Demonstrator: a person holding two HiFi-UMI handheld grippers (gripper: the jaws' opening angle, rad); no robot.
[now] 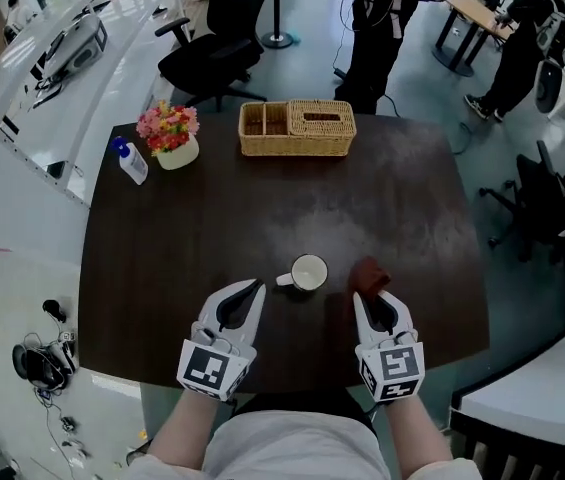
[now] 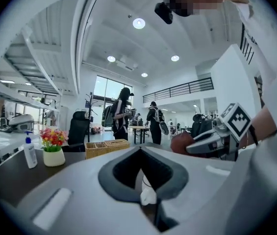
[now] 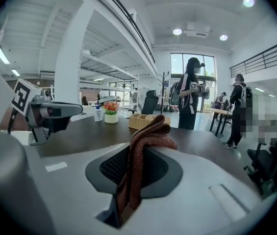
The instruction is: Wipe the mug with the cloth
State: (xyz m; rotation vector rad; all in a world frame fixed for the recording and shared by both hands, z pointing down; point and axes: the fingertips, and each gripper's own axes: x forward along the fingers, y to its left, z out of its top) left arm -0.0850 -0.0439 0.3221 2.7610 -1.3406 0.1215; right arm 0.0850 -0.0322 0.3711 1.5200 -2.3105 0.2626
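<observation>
right tongs (image 3: pixel 143 146) clamp cloth (image 3: pixel 150 131), confirmed only close-up.

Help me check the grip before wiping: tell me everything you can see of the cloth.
The cloth is rust-red, coarse-woven fabric, bunched into folds. The right gripper is shut on it, and a crumpled end stands up past the jaw tips. From the head view it sits right of the white mug, with a gap between them. Whether it touches the table cannot be told.
</observation>
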